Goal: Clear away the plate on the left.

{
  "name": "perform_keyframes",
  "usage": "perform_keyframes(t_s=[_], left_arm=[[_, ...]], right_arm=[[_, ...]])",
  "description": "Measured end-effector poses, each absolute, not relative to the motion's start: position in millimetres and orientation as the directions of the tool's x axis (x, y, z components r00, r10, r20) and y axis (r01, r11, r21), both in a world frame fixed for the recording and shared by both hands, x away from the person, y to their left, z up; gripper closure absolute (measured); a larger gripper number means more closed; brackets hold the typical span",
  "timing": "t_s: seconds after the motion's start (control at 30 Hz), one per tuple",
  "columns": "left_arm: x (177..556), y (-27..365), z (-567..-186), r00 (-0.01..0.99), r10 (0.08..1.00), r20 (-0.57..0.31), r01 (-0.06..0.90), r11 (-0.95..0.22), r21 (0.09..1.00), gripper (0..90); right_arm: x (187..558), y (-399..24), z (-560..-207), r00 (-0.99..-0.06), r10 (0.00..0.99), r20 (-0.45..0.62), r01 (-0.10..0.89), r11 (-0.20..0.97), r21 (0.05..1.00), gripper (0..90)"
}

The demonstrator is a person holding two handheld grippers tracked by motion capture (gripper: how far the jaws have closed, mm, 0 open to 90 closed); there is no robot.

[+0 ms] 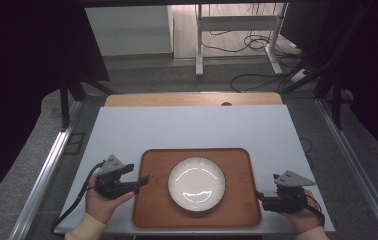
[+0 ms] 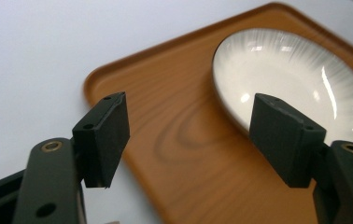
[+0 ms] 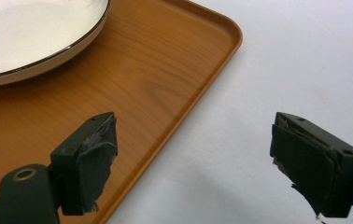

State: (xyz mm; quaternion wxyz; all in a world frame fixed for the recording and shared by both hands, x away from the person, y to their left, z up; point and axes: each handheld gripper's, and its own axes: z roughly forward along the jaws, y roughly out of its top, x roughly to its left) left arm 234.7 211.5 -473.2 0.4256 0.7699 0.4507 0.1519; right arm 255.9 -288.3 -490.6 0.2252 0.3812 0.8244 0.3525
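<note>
The plate [image 1: 196,183], white with fine ribbing toward a dark rim, sits near the middle of a wooden tray [image 1: 149,200] with rounded corners. The tray lies on the near part of a white desk [image 1: 187,127], close to the person's edge.

At the left of the high view, the left gripper [image 1: 143,179] is held in the person's left hand [image 1: 102,202], low over the desk just beside the tray's left rim, its tip reaching over that rim and aimed toward the plate. A cable trails from it back toward the desk's near-left corner, and a grey three-cornered plate sits on top. In the left gripper view its fingers [image 2: 104,137] stand wide apart with nothing between them; below the gap lies the tray's wood [image 2: 184,140], with the plate [image 2: 296,88] ahead and partly behind the far finger. No contact with tray or plate can be made out.

At the right, the right gripper [image 1: 260,196] is held in the right hand [image 1: 302,217], just beside the tray's right rim near its near corner, pointing inward toward the tray. In the right gripper view its fingers [image 3: 90,161] are likewise spread and empty; one hangs over the tray's edge [image 3: 165,88], the other over bare white desk [image 3: 282,60], with the plate's rim [image 3: 34,32] at the upper left. The pads look worn and frayed.
</note>
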Motion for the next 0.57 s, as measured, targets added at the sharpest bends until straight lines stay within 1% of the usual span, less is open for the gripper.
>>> perform_keyframes(t_s=[0.07, 0.13, 0.2, 0.27, 0.57], left_arm=[[227, 217, -475, 0.537, 0.832, -0.135, 0.564, -0.236, 0.791, 28.3], [220, 222, -477, 0.532, 0.833, -0.155, 0.574, -0.219, 0.789, 28.2], [216, 223, -477, 0.529, 0.838, -0.134, 0.568, -0.232, 0.790, 27.9], [213, 223, -476, 0.527, 0.839, -0.133, 0.565, -0.229, 0.793, 27.9], [216, 222, -478, 0.525, 0.844, -0.112, 0.564, -0.246, 0.788, 27.3]], right_arm=[[255, -288, -491, -0.608, 0.787, -0.103, 0.471, 0.462, 0.751, 14.7], [255, -288, -492, -0.608, 0.787, -0.104, 0.473, 0.464, 0.749, 14.7], [255, -287, -493, -0.612, 0.784, -0.106, 0.474, 0.471, 0.744, 14.7], [256, -286, -493, -0.611, 0.784, -0.106, 0.475, 0.471, 0.743, 14.7], [255, -287, -493, -0.604, 0.790, -0.108, 0.476, 0.466, 0.746, 14.7]])
